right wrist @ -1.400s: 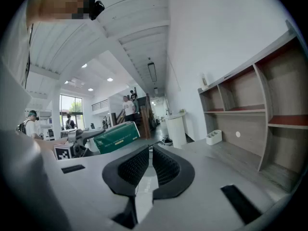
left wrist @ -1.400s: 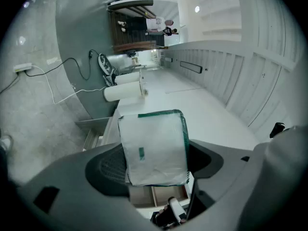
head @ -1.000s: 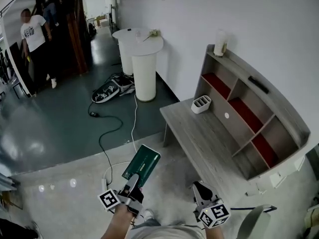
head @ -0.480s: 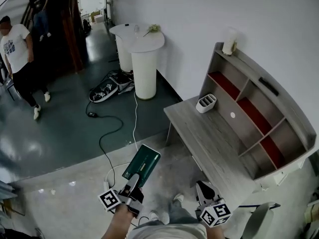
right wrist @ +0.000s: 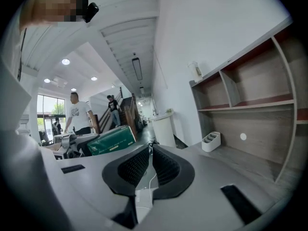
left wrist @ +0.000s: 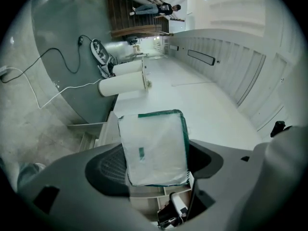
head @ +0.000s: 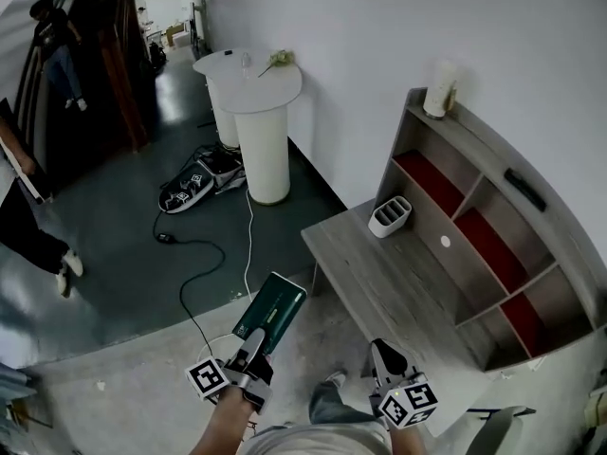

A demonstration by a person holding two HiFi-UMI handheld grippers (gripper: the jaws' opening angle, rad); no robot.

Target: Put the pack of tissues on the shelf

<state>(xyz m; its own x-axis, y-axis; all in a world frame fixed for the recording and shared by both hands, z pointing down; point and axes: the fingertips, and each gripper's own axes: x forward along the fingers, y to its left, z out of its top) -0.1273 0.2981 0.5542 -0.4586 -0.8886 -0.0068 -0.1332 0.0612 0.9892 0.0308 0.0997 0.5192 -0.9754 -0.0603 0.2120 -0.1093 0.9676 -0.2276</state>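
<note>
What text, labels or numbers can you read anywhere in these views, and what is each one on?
Pack of tissues, green side: pale print, too small to read.
Same pack, clear face in the left gripper view: one small green mark, blurred and unreadable.
Marker cubes on both grippers: black-and-white square patterns, no letters or digits.
Shelf and desk: no writing visible.
No text can be quoted.
</note>
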